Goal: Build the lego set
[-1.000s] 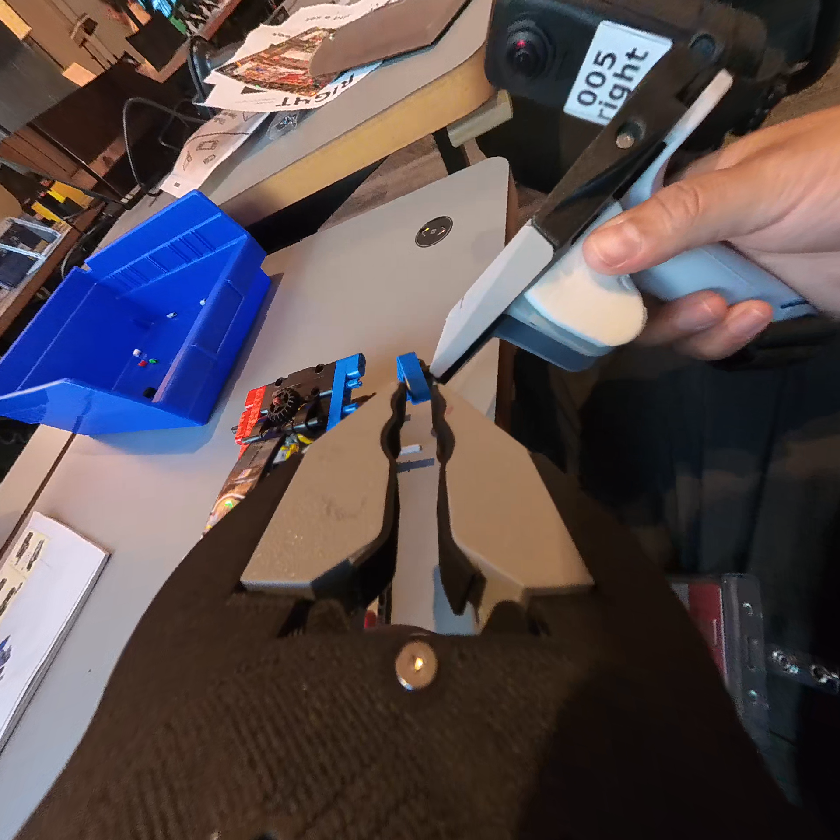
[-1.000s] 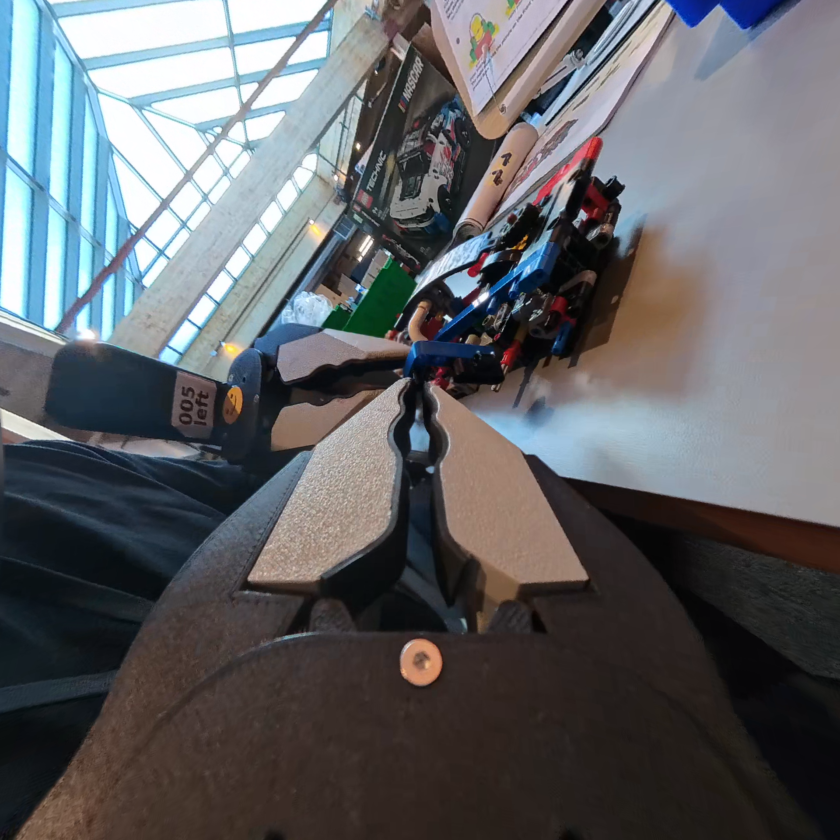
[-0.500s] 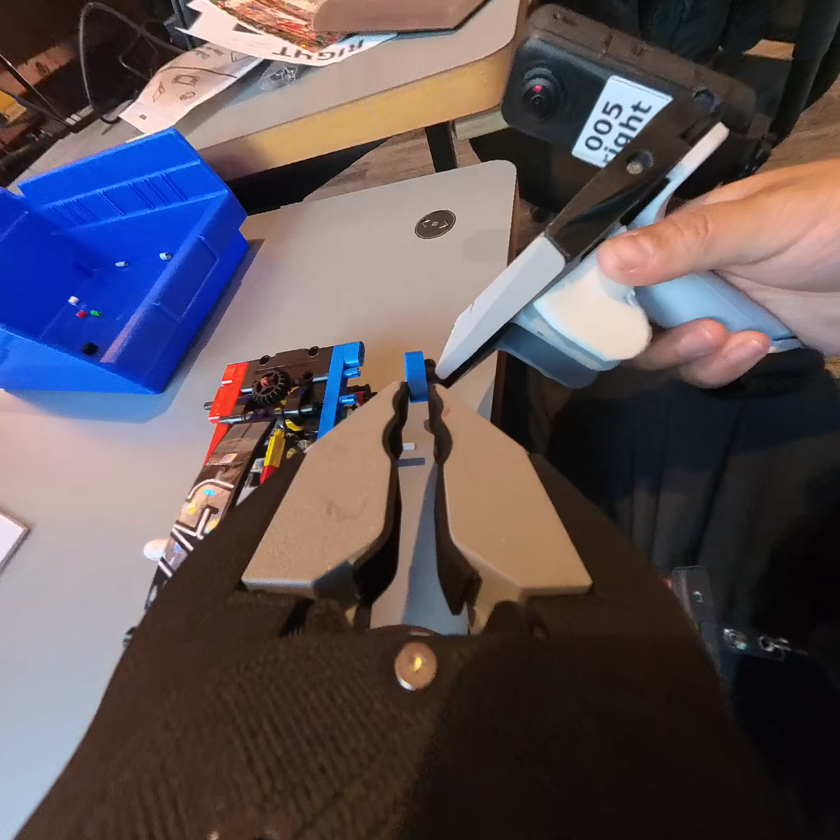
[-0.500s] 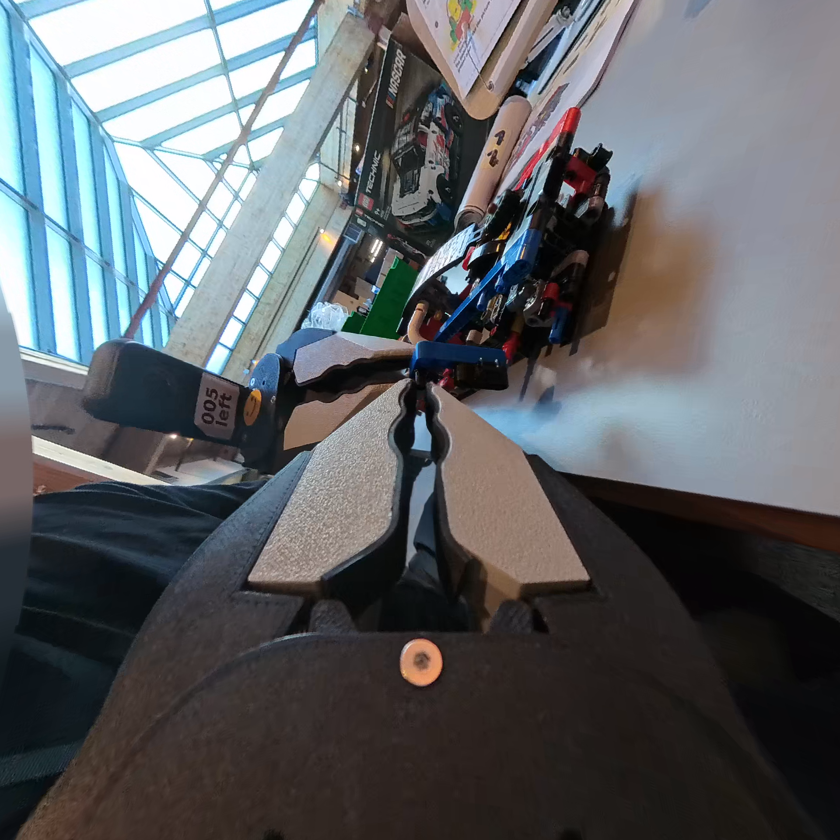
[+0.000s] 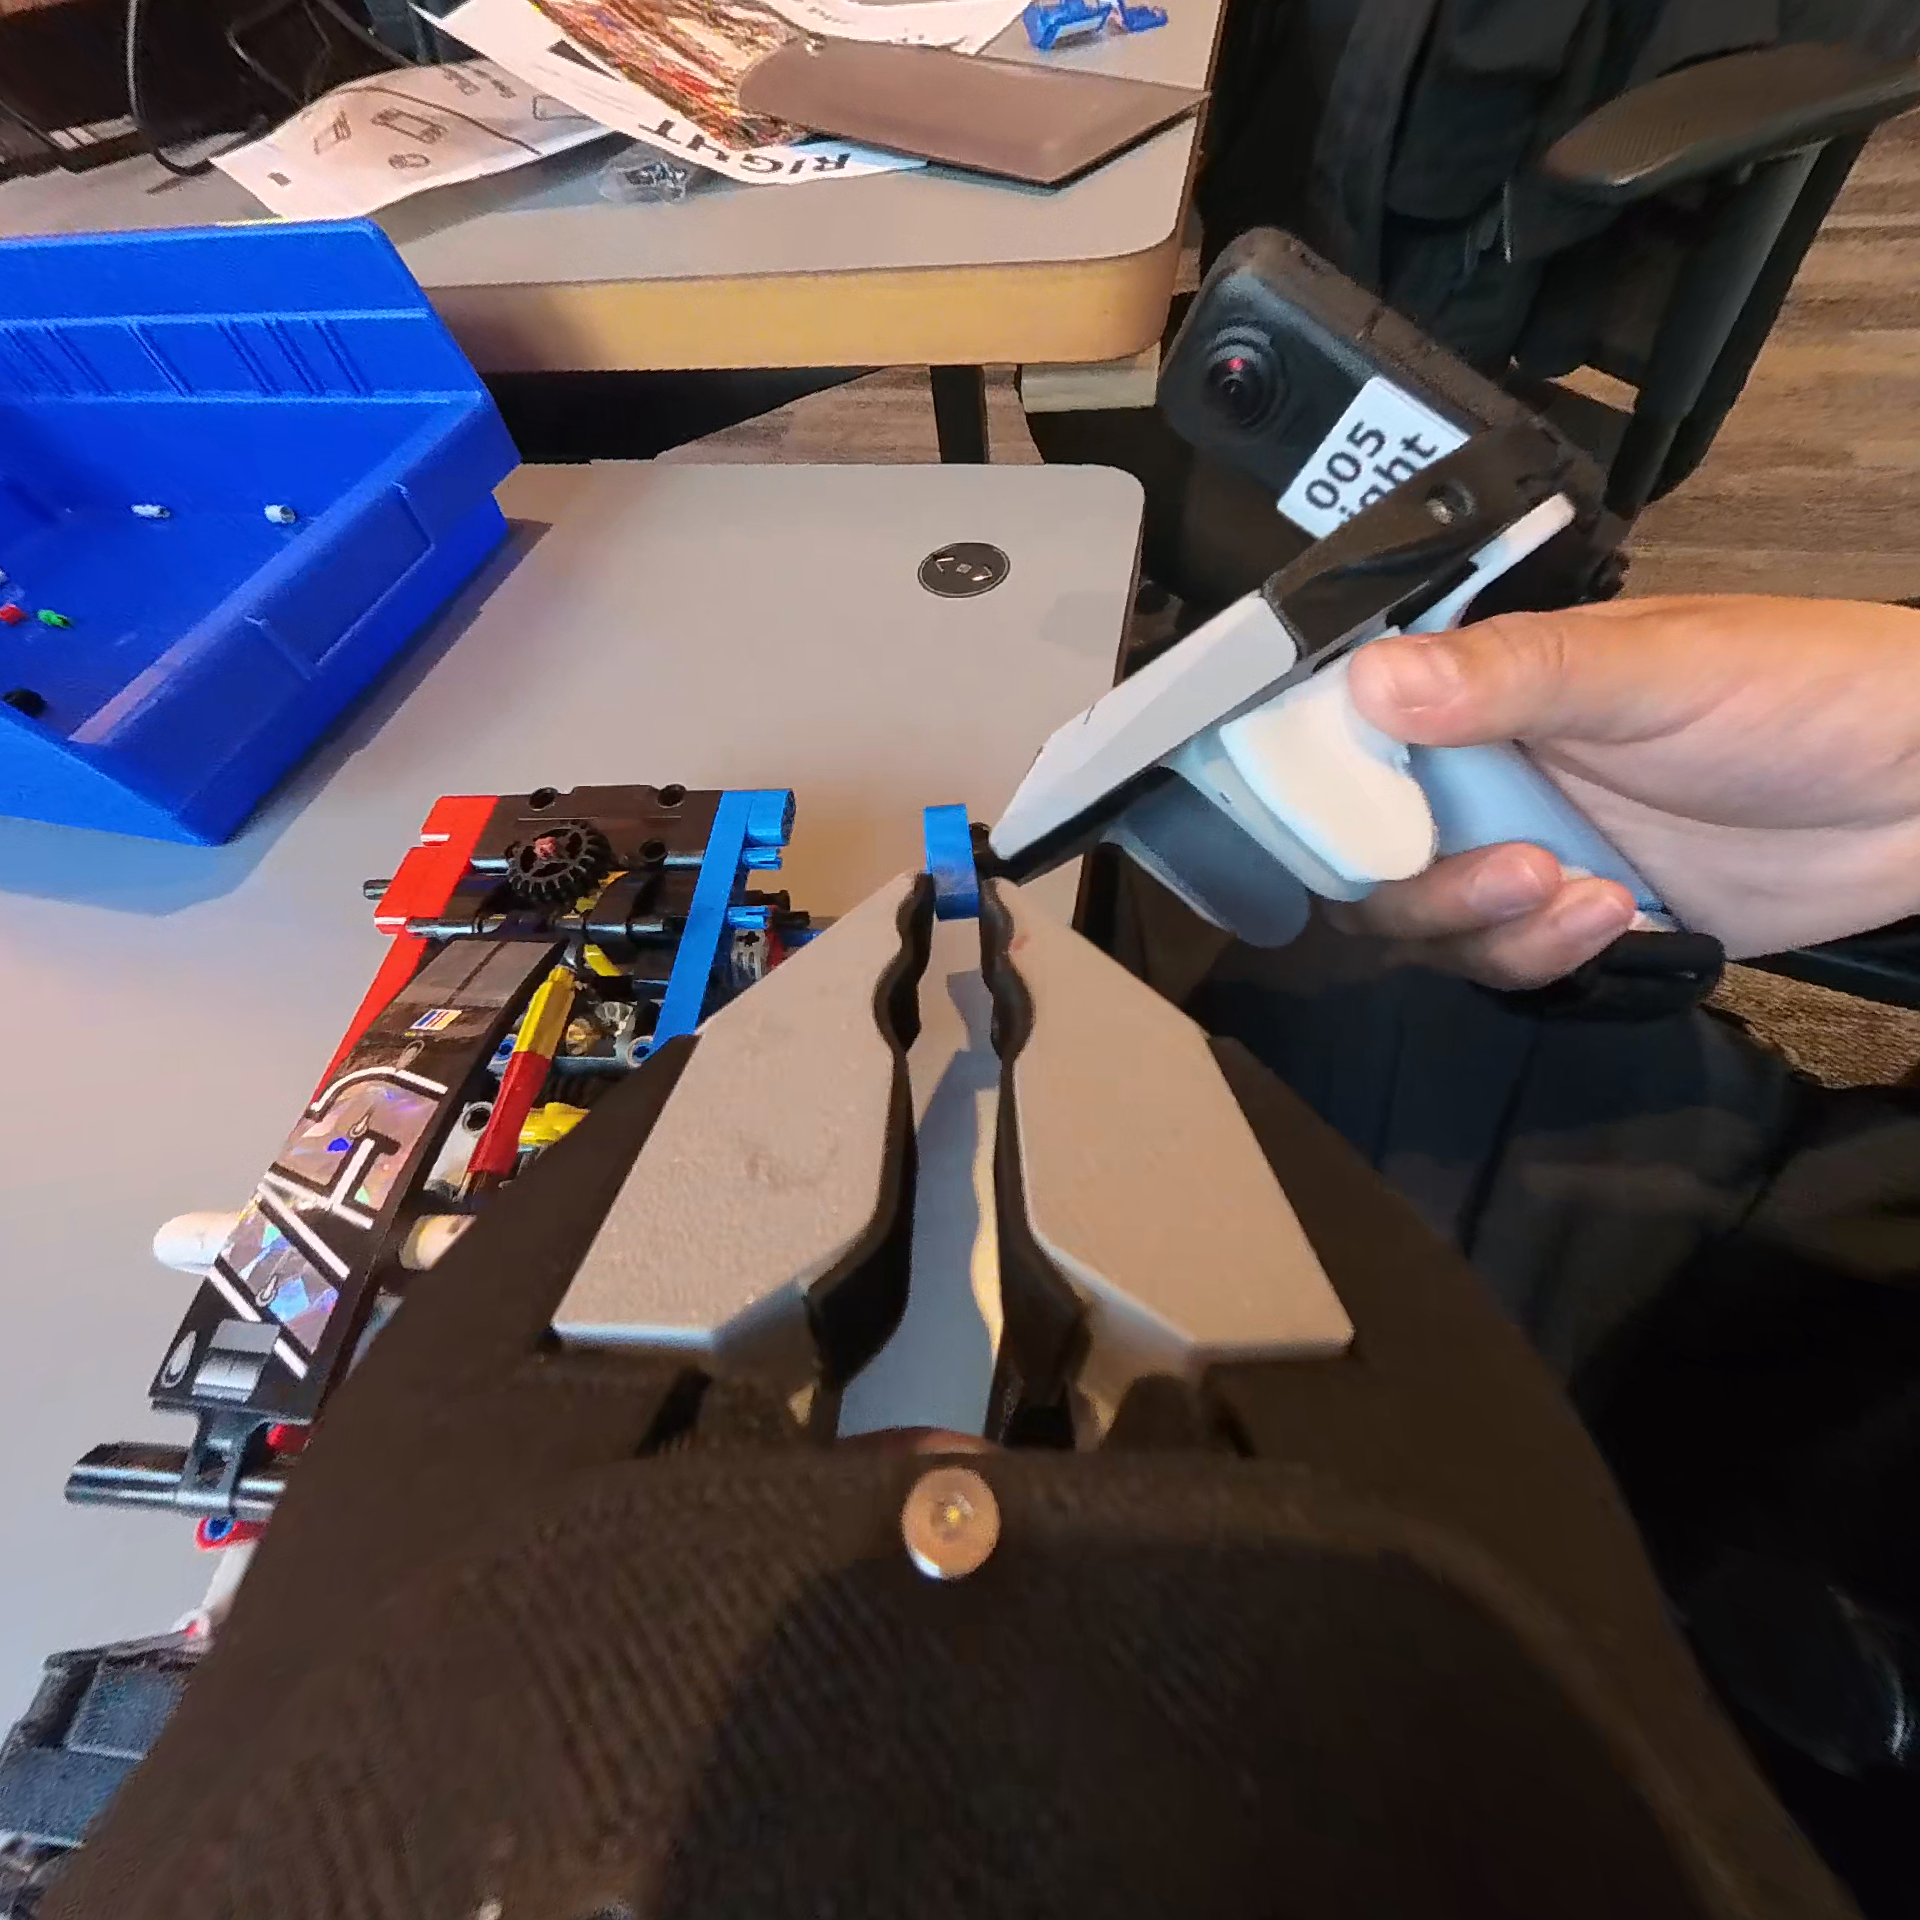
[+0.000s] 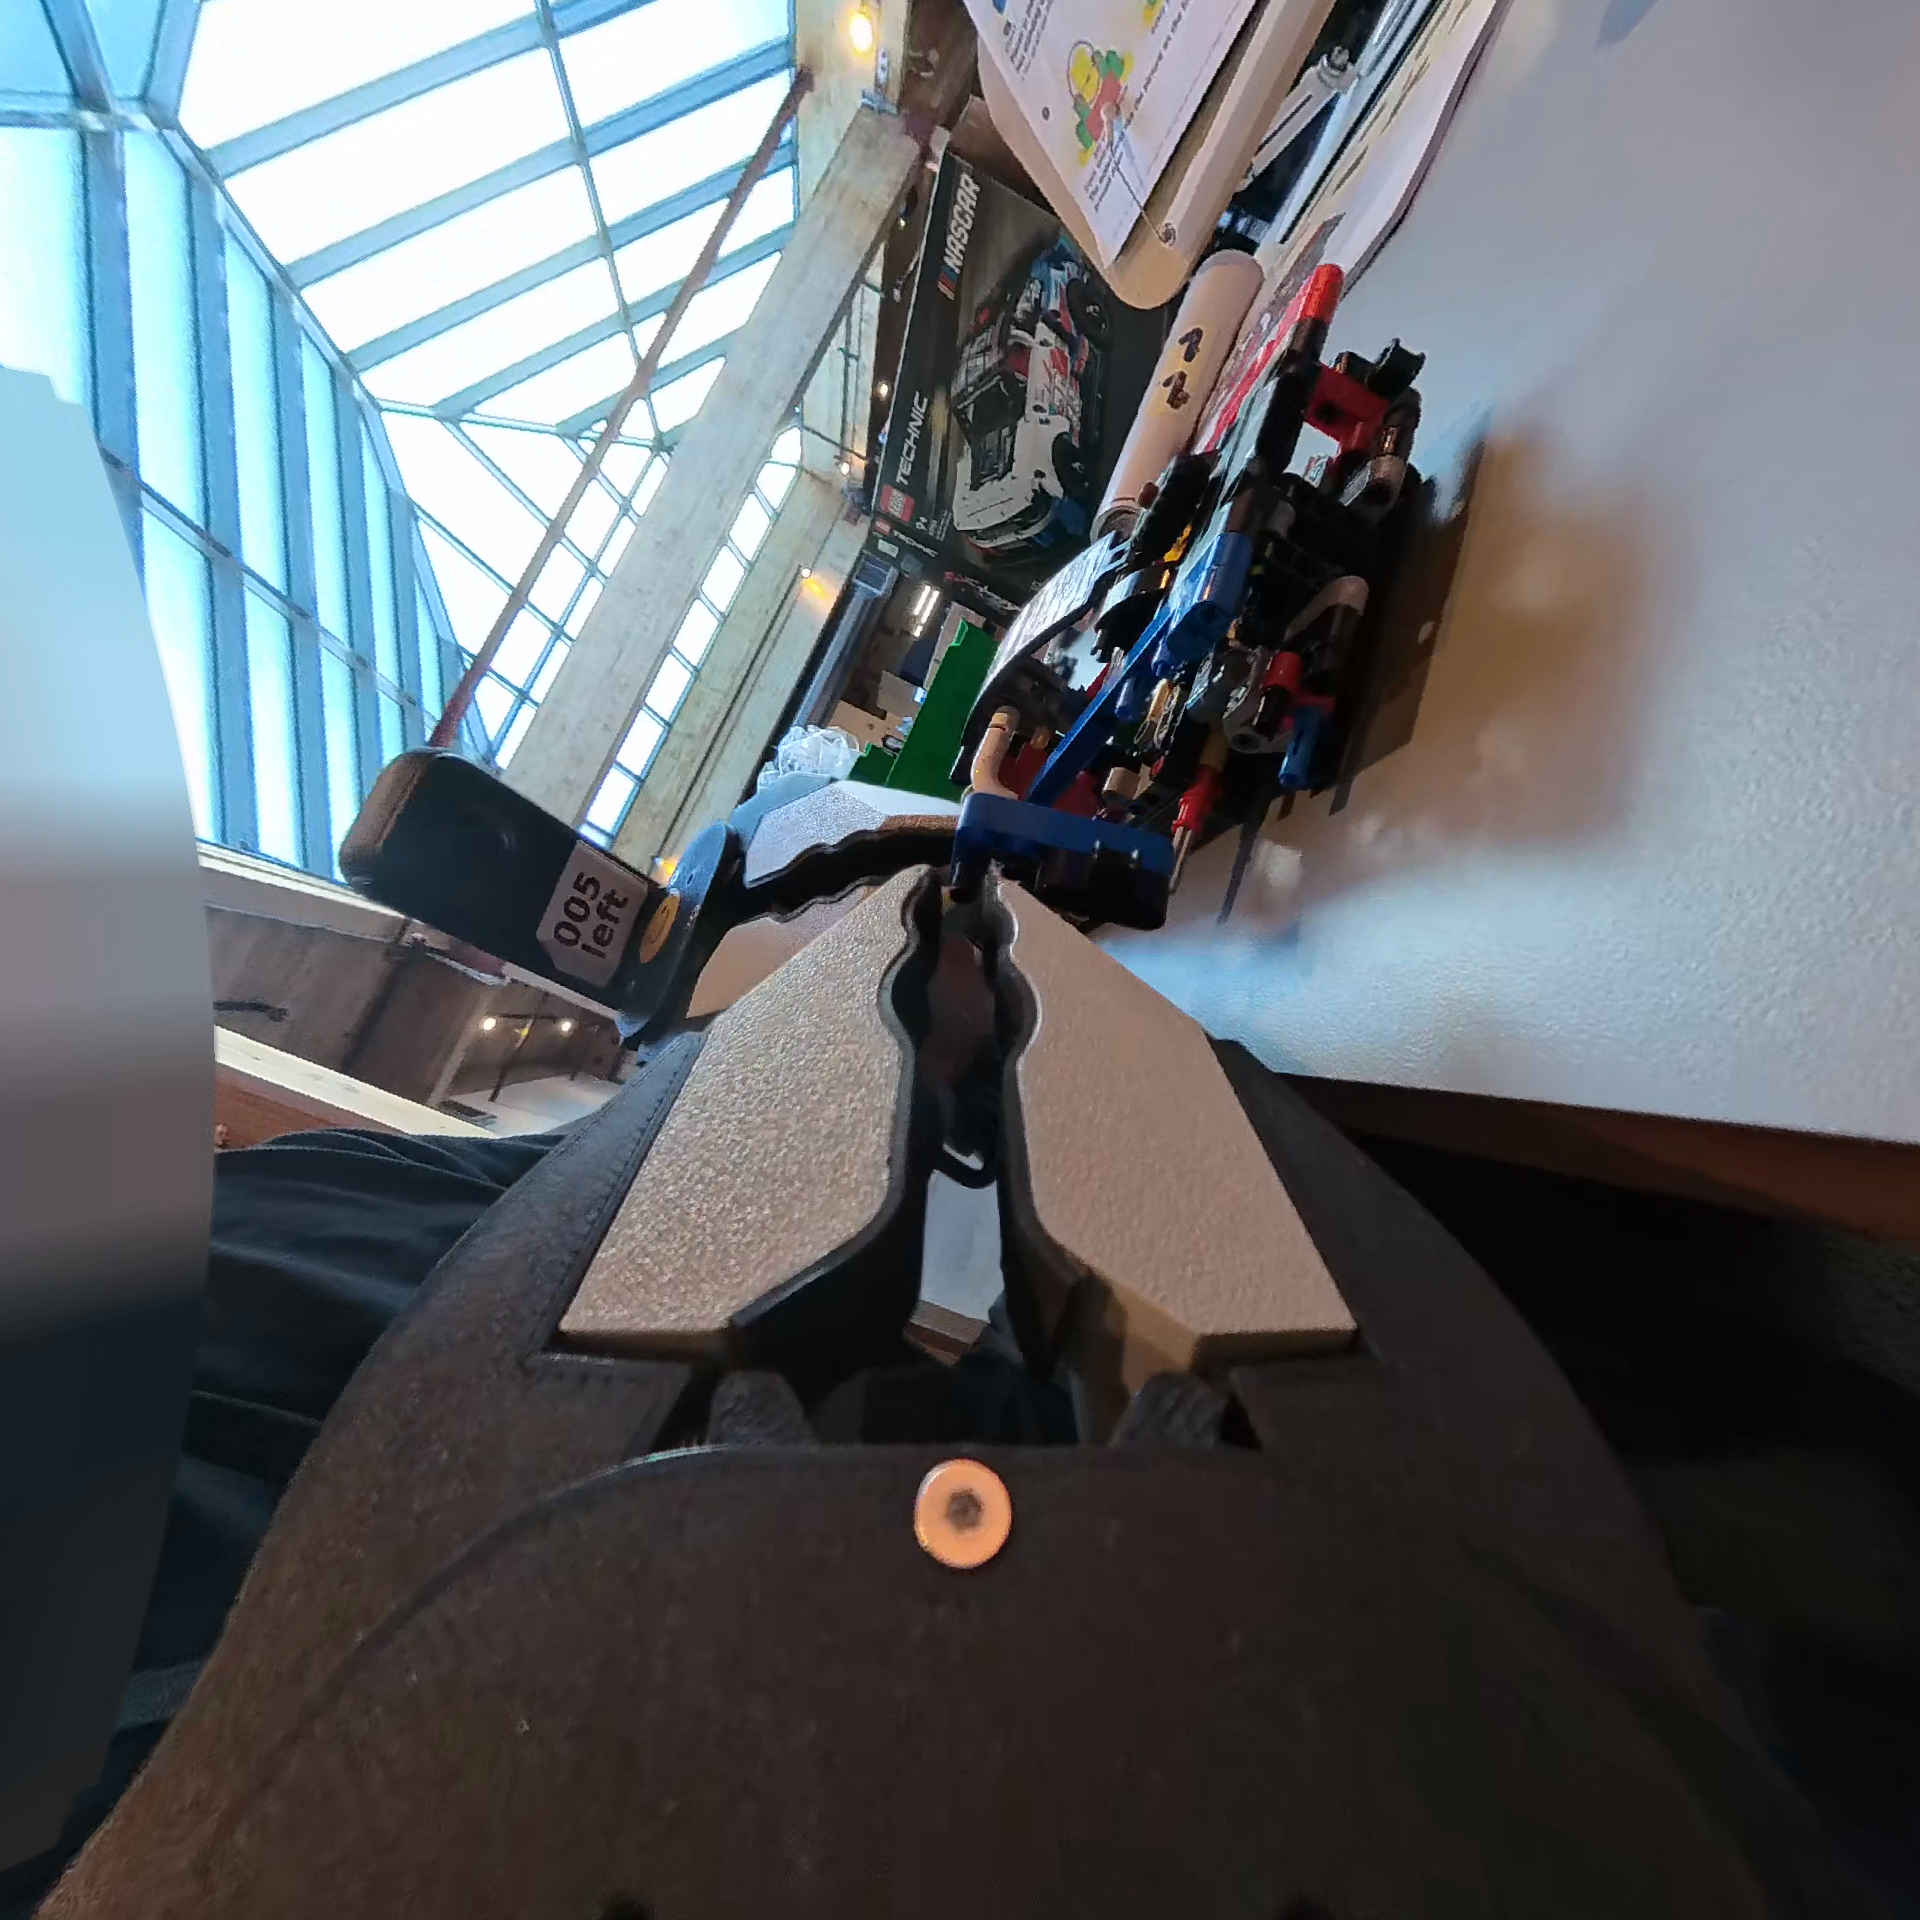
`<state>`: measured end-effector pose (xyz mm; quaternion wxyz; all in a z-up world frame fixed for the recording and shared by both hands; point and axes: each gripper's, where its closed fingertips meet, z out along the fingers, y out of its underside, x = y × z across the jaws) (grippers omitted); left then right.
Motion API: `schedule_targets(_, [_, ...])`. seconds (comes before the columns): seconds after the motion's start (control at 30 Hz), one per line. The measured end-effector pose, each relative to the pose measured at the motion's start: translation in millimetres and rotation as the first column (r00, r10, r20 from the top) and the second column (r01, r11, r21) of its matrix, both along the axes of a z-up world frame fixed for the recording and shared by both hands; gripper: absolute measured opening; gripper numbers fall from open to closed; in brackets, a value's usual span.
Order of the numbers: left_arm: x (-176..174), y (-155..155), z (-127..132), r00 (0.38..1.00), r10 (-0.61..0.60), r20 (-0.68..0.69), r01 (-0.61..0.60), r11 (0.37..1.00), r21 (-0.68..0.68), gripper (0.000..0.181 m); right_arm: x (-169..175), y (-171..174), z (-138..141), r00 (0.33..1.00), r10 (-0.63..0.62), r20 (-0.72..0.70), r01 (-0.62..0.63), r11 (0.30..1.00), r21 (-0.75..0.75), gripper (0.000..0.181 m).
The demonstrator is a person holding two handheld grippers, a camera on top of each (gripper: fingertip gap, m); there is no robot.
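On my table point(image 5: 727, 644), the bin point(image 5: 239, 540) sits far left, the lego build point(image 5: 540, 997) before it. My left gripper point(image 5: 951, 894) pinches a beam point(image 5: 951, 857) right of the build; my right gripper point(image 5: 997, 847) meets it from the right.

Blue beam point(image 5: 951, 862) upright beside half-built car point(image 5: 540, 997)

White sticker point(image 5: 1361, 473), printed, on the black camera body of the right gripper point(image 5: 992, 844). A second sticker point(image 6: 592, 914) rides the left gripper point(image 6: 930, 854). Bold lettering runs across a printed sheet point(image 5: 748, 145) on the far table. Past the tabletop's far edge, a dark set box point(image 6: 987, 384) carries brand print, and a paper roll point(image 6: 1174, 364) bears hand-drawn marks. None of it gets read out here.
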<state>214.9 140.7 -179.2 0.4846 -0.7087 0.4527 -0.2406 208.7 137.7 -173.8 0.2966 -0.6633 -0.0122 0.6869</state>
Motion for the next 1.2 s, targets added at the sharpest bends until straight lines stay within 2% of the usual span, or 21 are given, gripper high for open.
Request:
schedule_targets(0.13, [0, -1, 6, 0.998, 0.014, 0.069, -0.012, 1.0, -0.017, 0.006, 1, -1, 4, 0.999, 0.001, -0.042, -0.001, 1.0, 0.005, 0.002])
schedule_targets(0.27, [1, -2, 6, 0.982, 0.06, 0.18, -0.042, 0.994, -0.099, 0.007, 2, 0, 7, 0.997, -0.005, -0.081, 0.006, 1.0, 0.01, 0.001])
schedule_targets(0.4, [0, -2, 5, 0.977, 0.08, 0.198, -0.062, 0.994, -0.093, 0.007, 1, 0, 6, 0.994, -0.033, -0.106, 0.033, 0.999, 0.0, 0.001])
schedule_targets(0.53, [0, 1, 3, 0.988, 0.079, 0.135, -0.08, 0.997, -0.002, 0.007, 1, 3, 4, 0.993, -0.082, -0.089, 0.083, 0.996, 0.015, 0.001])
schedule_targets(0.63, [1, 1, 4, 0.994, 0.073, 0.083, -0.08, 0.993, 0.082, 0.007, 1, 3, 5, 0.986, -0.1, -0.133, 0.098, 0.995, -0.014, 0.002])
schedule_targets(0.73, [1, 0, 1, 0.996, 0.069, 0.057, -0.073, 0.994, 0.076, 0.007, 1, 3, 3, 0.984, -0.11, -0.138, 0.107, 0.994, -0.024, 0.003])
schedule_targets(0.87, [-1, 0, 0, 0.998, 0.068, -0.003, -0.067, 0.992, 0.109, 0.007, 0, 2, -1, 0.987, -0.142, -0.078, 0.145, 0.989, 0.028, 0.001])
schedule_targets(0.97, [1, -5, 2, 0.999, 0.045, -0.022, -0.043, 0.995, 0.089, 0.02, -1, 4, 2, 0.982, -0.179, -0.056, 0.183, 0.979, 0.085, 0.0])
schedule_targets(1.07, [-1, -10, 10, 1.0, -0.01, -0.002, 0.01, 0.999, -0.044, 0.029, -2, 4, 2, 0.973, -0.229, -0.005, 0.228, 0.965, 0.127, 0.0])
schedule_targets(1.1, [-5, -9, 19, 1.0, -0.026, 0.013, 0.027, 0.997, -0.074, 0.038, -2, 4, 2, 0.969, -0.248, 0.008, 0.245, 0.961, 0.131, 0.0])
schedule_targets(1.13, [-10, -6, 26, 0.999, -0.043, -0.002, 0.043, 0.995, -0.088, 0.046, -2, 3, 2, 0.964, -0.264, 0.006, 0.261, 0.956, 0.131, 0.0])
schedule_targets(1.2, [-25, 5, 30, 0.989, -0.078, -0.129, 0.064, 0.992, -0.108, 0.055, -3, 1, 1, 0.962, -0.272, 0.014, 0.268, 0.955, 0.127, 0.0])
